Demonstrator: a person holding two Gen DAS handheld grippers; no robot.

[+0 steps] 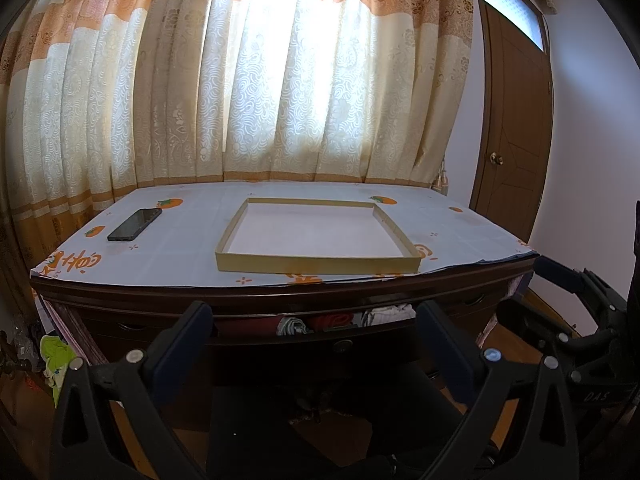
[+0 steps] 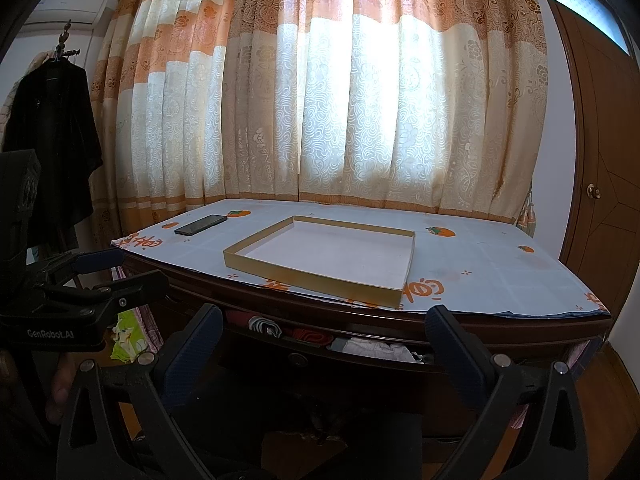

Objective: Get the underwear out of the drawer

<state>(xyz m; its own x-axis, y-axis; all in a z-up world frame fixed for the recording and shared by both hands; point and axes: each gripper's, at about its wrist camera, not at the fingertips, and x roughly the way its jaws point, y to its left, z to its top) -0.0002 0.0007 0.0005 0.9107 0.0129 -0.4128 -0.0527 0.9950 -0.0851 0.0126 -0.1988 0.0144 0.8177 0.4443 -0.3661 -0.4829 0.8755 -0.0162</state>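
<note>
While both tools hang back from the dresser, nothing is gripped yet.

Left gripper (image 1: 314,316): jaws spread wide and empty, held in front of the drawer, level with its gap.

Right gripper (image 2: 324,324): also spread wide and empty, in front of the drawer and just to the right of the other tool; the left view catches its body at the right edge.

Drawer (image 1: 344,346): pulled out only a little under the dresser top, leaving a narrow slot above its dark front panel.

Underwear (image 2: 378,349): folded pieces sit in a row inside the drawer, seen through the slot; a pale one toward the right, a red one (image 2: 310,337) in the middle, a grey-and-white one (image 2: 266,326) toward the left.

Handling: my guess is the pieces are light, soft and floppy, so they will sag and unfold when lifted and may drag a neighbour along. They are neither fragile nor slippery.

Where to grip: pinching a raised fold at the top of one piece looks best, though the slot seems tight for a jaw, so the drawer probably needs opening further.

Tray (image 1: 316,262): a shallow cardboard tray sits on the cloth-covered top, directly above the drawer.

Phone (image 1: 134,225): on the top, above and left of the drawer.
</note>
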